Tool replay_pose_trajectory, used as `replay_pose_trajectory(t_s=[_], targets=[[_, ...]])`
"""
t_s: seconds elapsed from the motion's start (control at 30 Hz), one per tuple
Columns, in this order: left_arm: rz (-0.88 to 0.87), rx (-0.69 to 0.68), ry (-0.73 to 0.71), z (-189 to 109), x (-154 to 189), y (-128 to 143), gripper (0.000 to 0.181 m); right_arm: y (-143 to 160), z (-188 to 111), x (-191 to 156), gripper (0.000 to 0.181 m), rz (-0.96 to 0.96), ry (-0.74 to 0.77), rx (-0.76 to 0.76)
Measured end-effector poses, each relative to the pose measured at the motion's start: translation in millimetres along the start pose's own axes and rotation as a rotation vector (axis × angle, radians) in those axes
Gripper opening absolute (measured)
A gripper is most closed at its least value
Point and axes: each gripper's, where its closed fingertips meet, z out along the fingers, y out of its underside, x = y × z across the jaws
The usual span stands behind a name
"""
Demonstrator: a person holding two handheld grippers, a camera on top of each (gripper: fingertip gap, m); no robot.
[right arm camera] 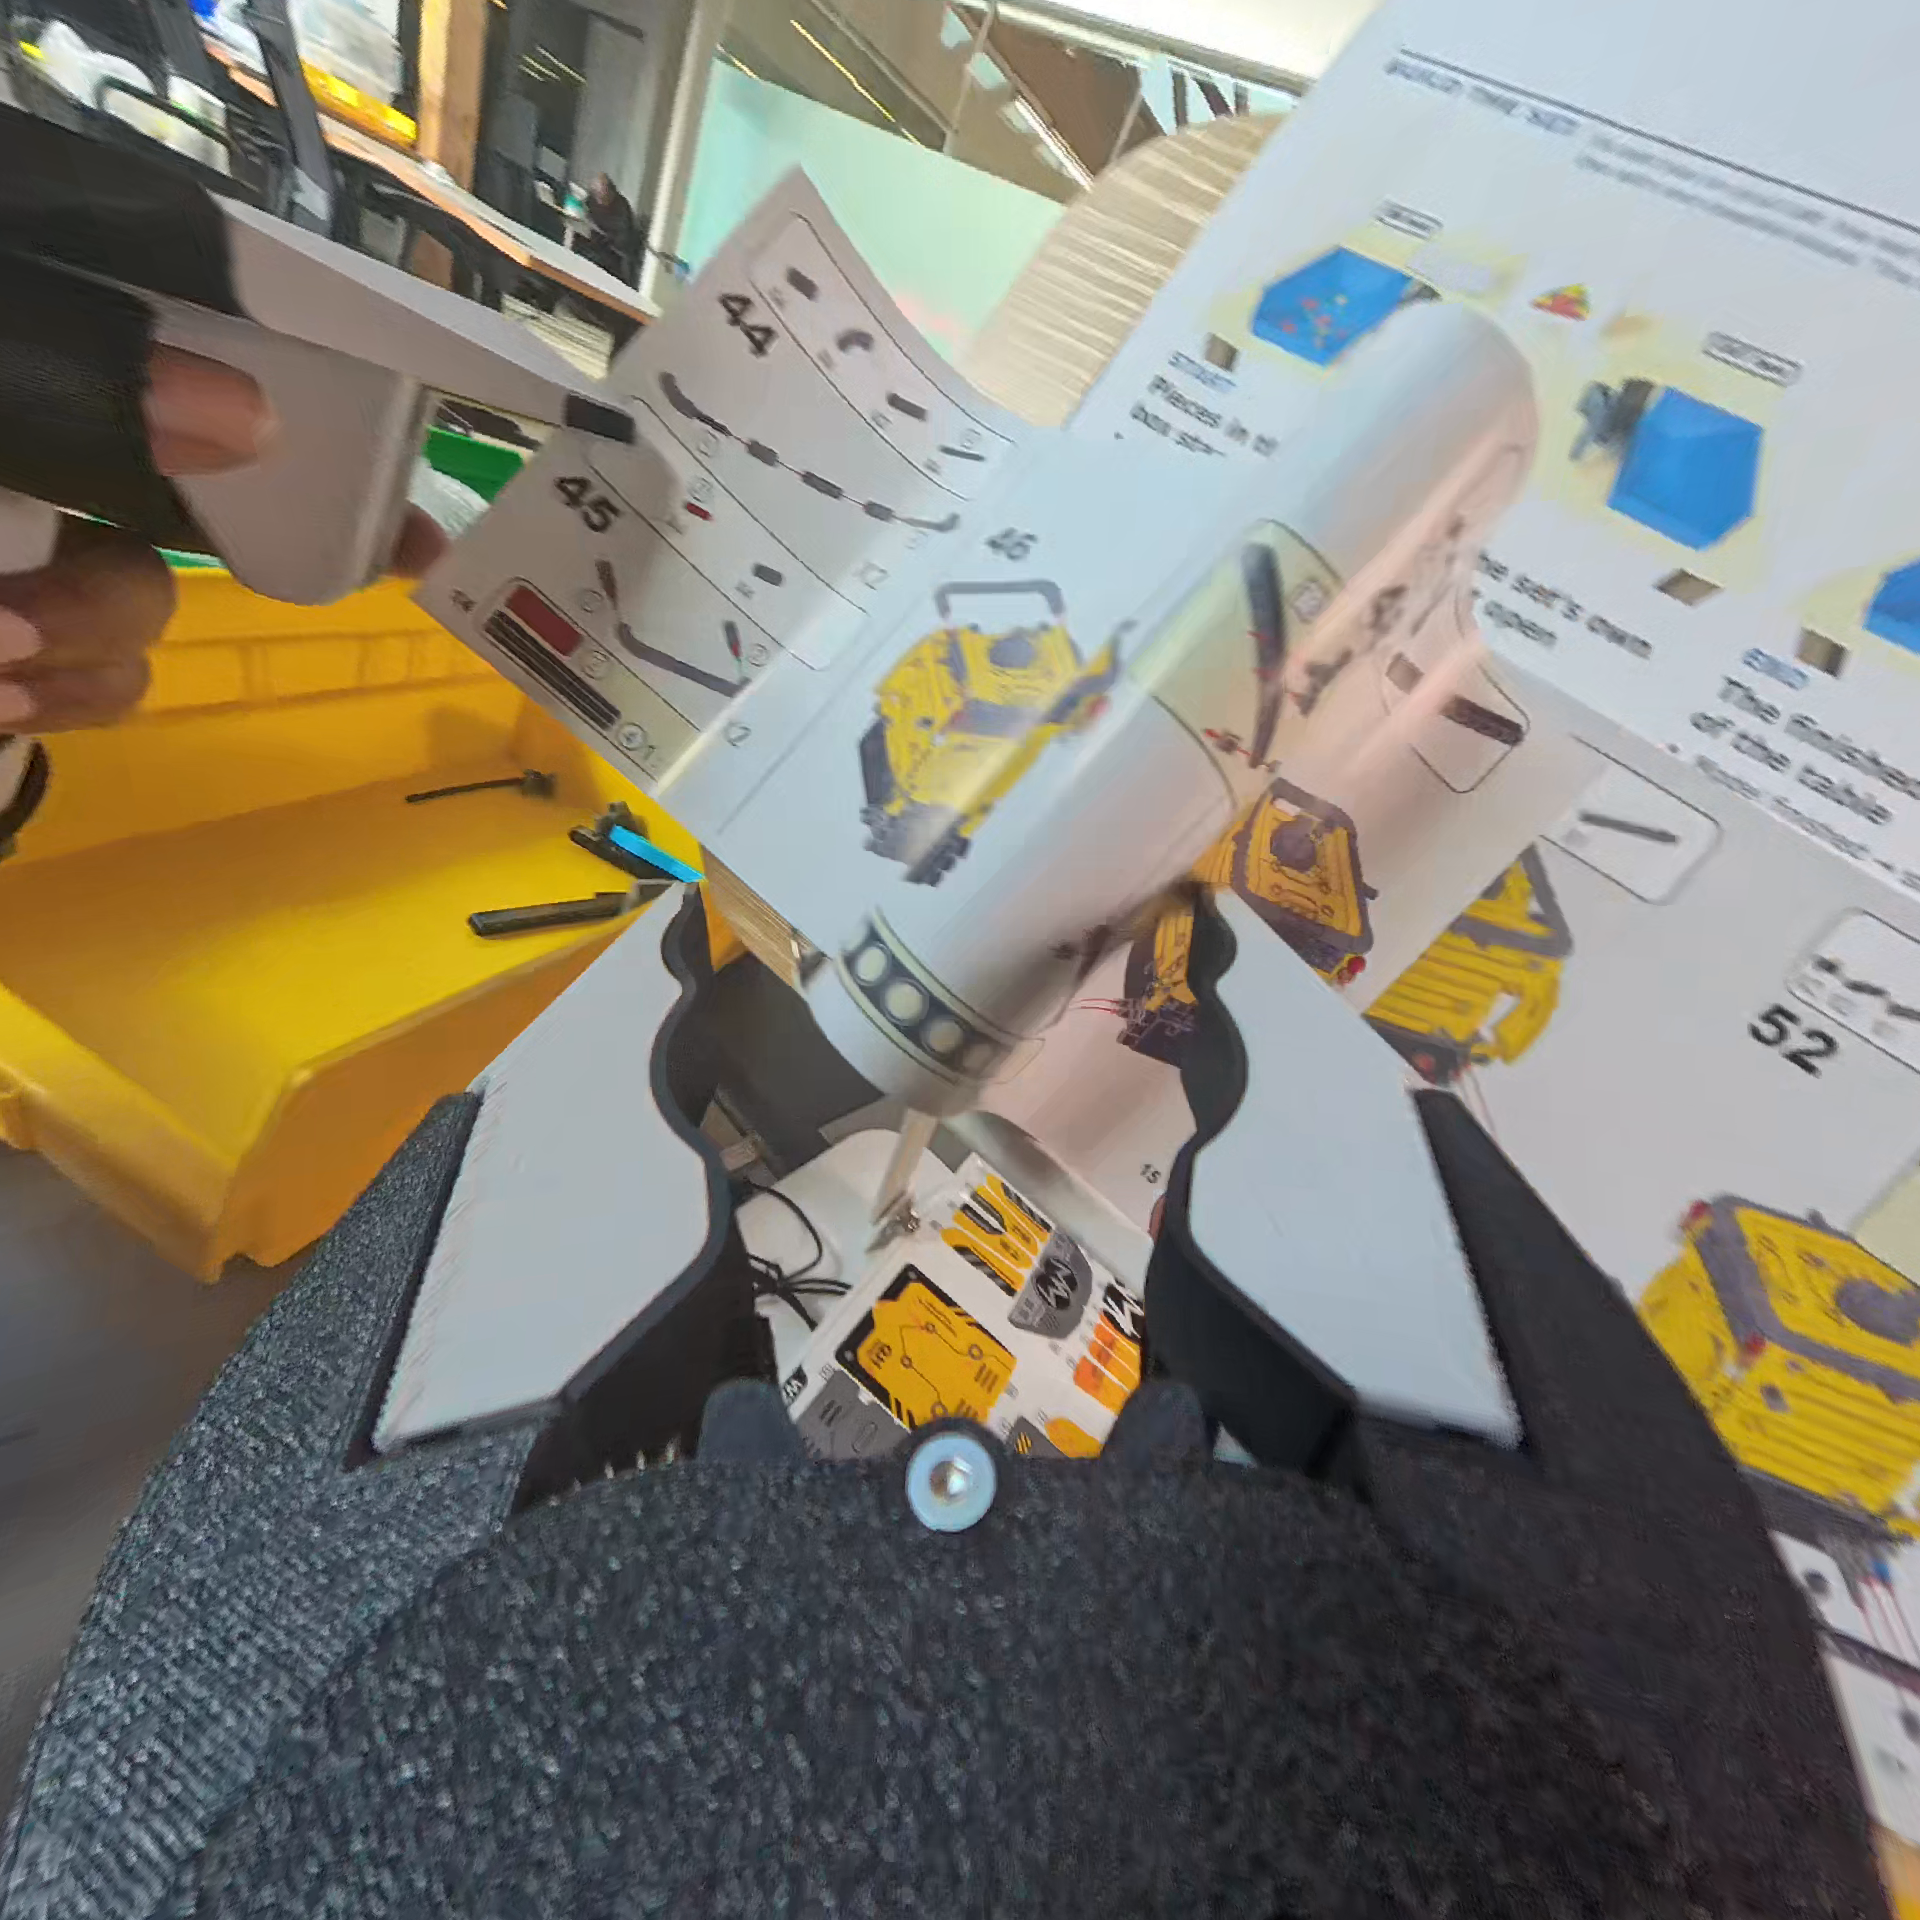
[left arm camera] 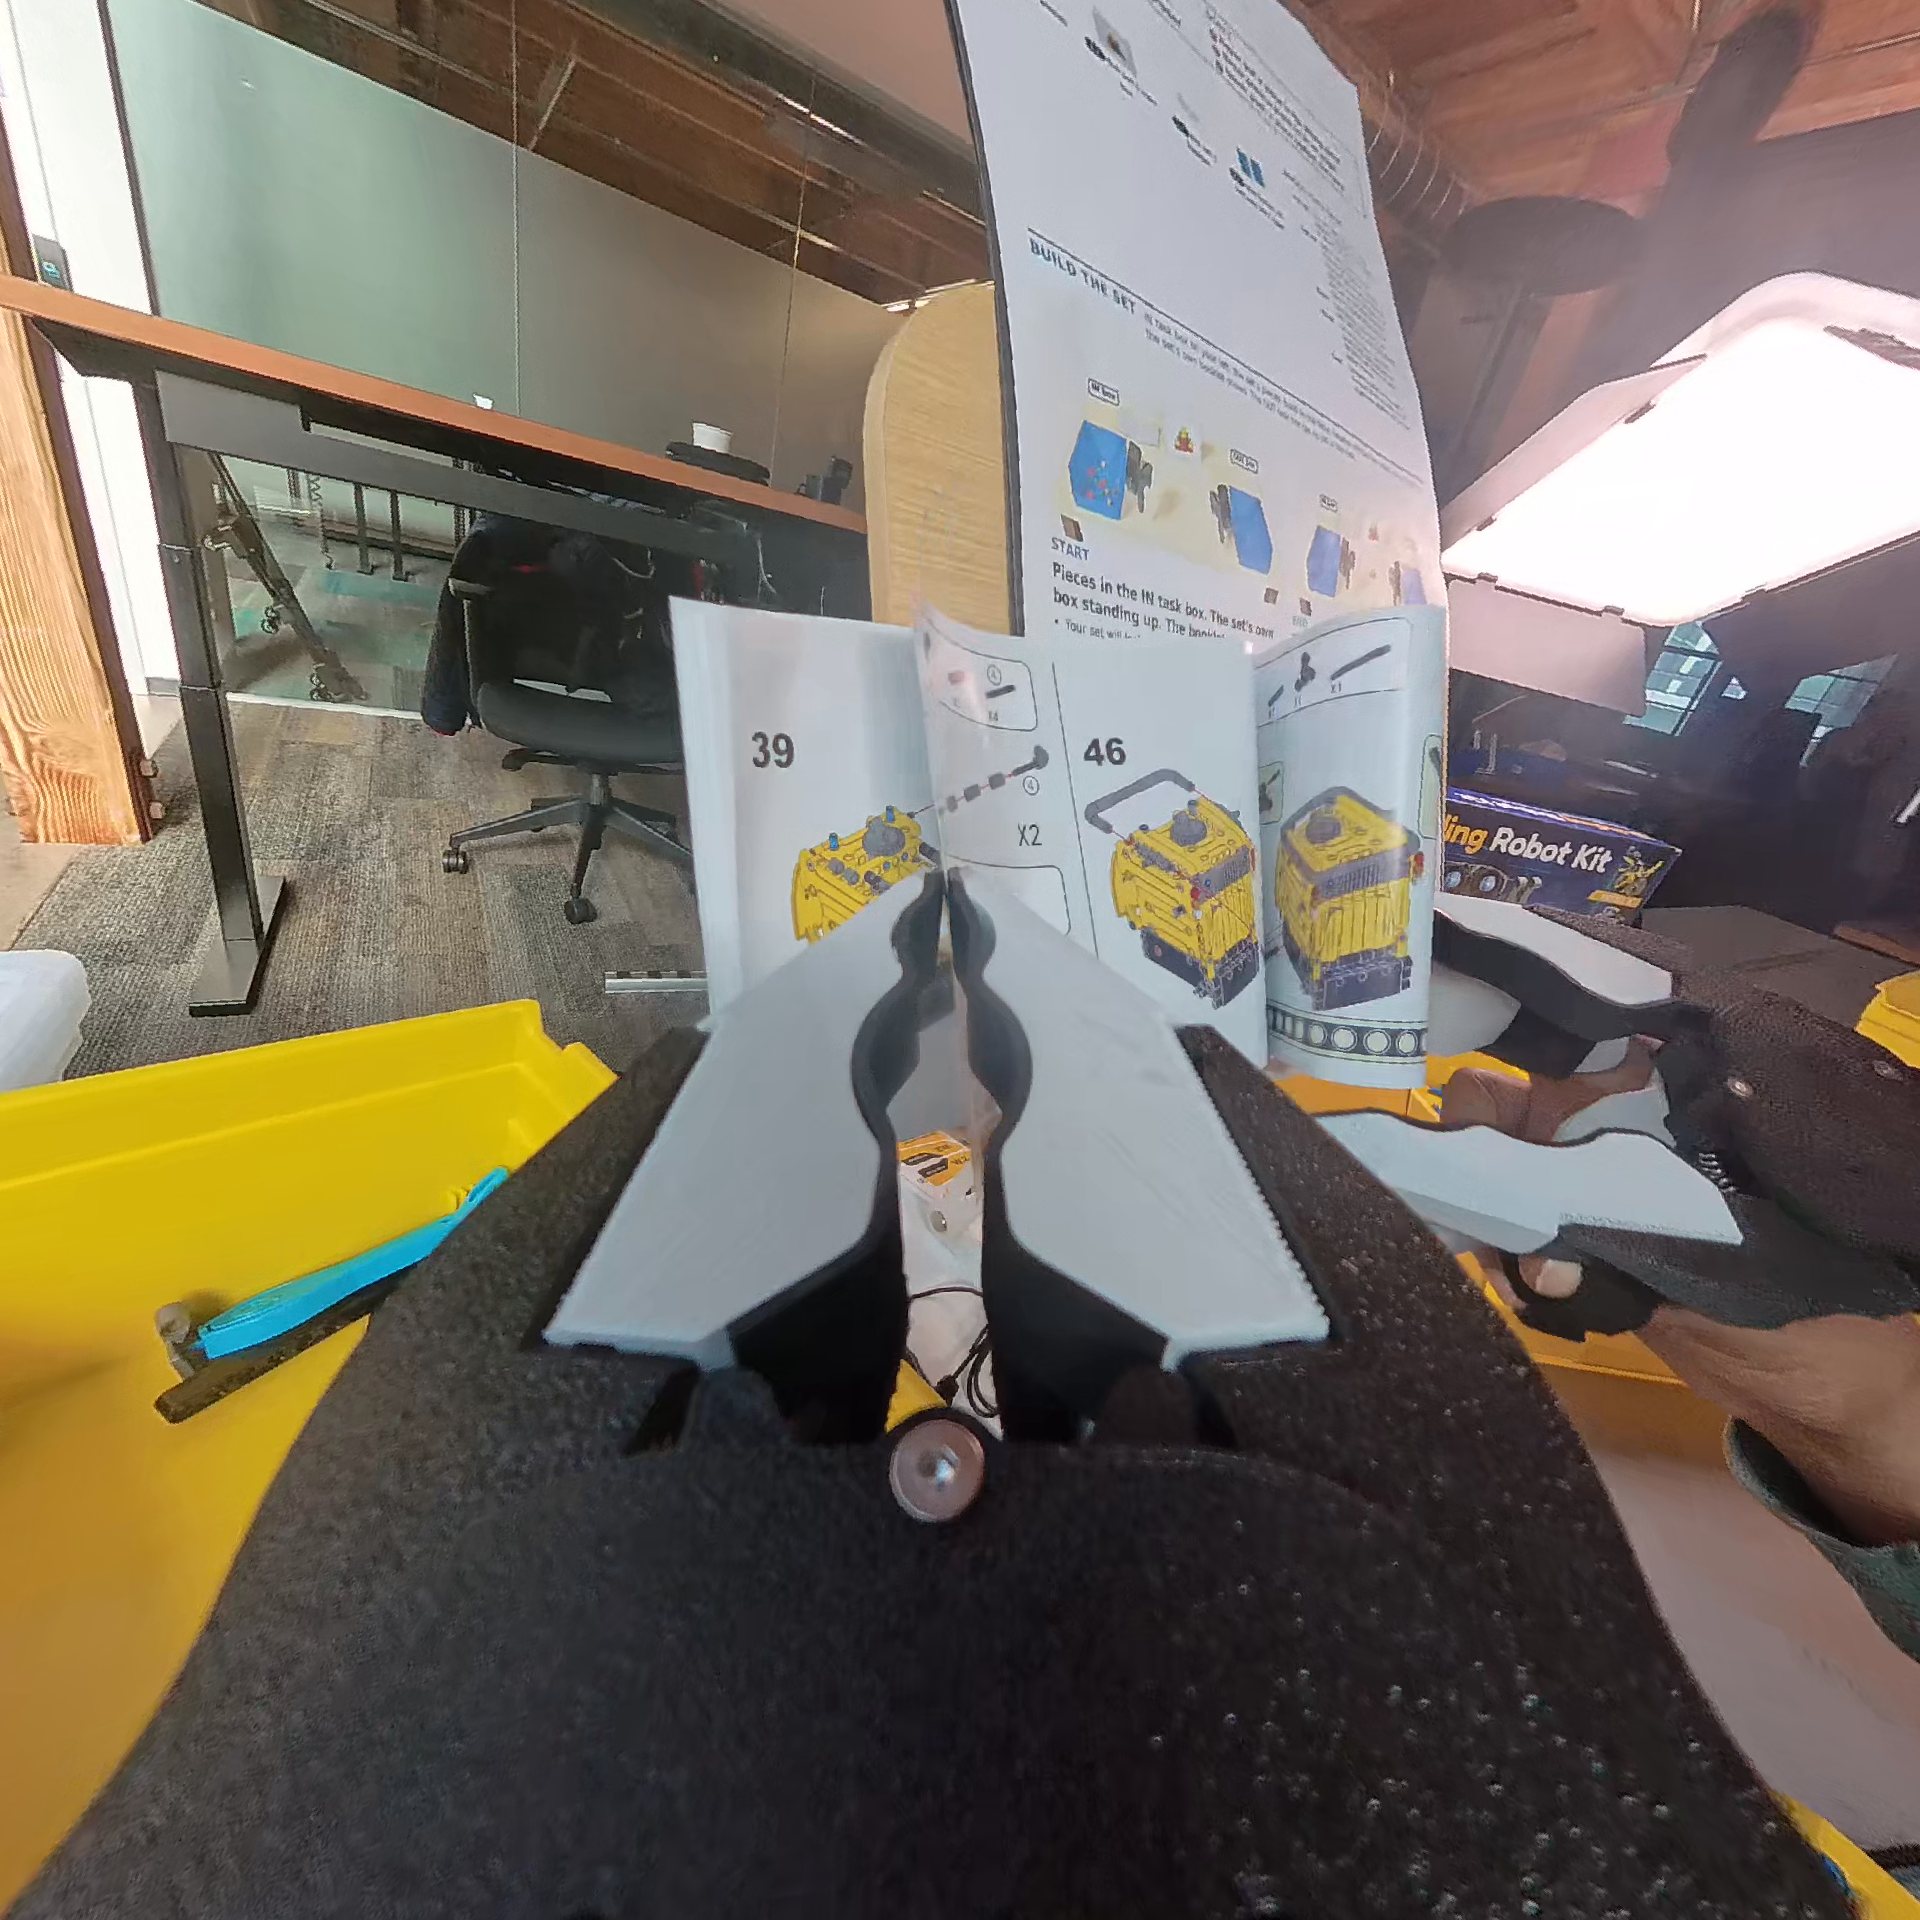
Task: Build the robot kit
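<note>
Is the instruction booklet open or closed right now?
Open: the booklet stands with pages fanned apart, and the left gripper pinches one page.

lots of yellow here: the big glossy yellow plastic bin (left arm camera: 260, 1101) at lower left, yellow robot drawings on the pale grey stapled instruction booklet (left arm camera: 1049, 821) mid-frame. Bright blue flat plastic strip (left arm camera: 343, 1273) lies in the bin. Sticker sheet in yellow, orange, grey and black panels (right arm camera: 977, 1340) at bottom centre of the right view. Both tools are light grey with speckled black bodies
</note>
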Motion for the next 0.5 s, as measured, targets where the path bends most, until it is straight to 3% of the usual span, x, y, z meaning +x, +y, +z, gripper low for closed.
replay_pose_trajectory(t_s=[0.17, 0.5], targets=[[-0.029, 0.017, 0.011, -3, -3, -4, 0.000, -26, 15, -49, 0.093, -0.067, -0.120, 0.080], [-0.046, 0.022, 0.032, -5, -2, -6, 0.000, -25, 23, -91, 0.088, -0.094, -0.225, 0.069]])
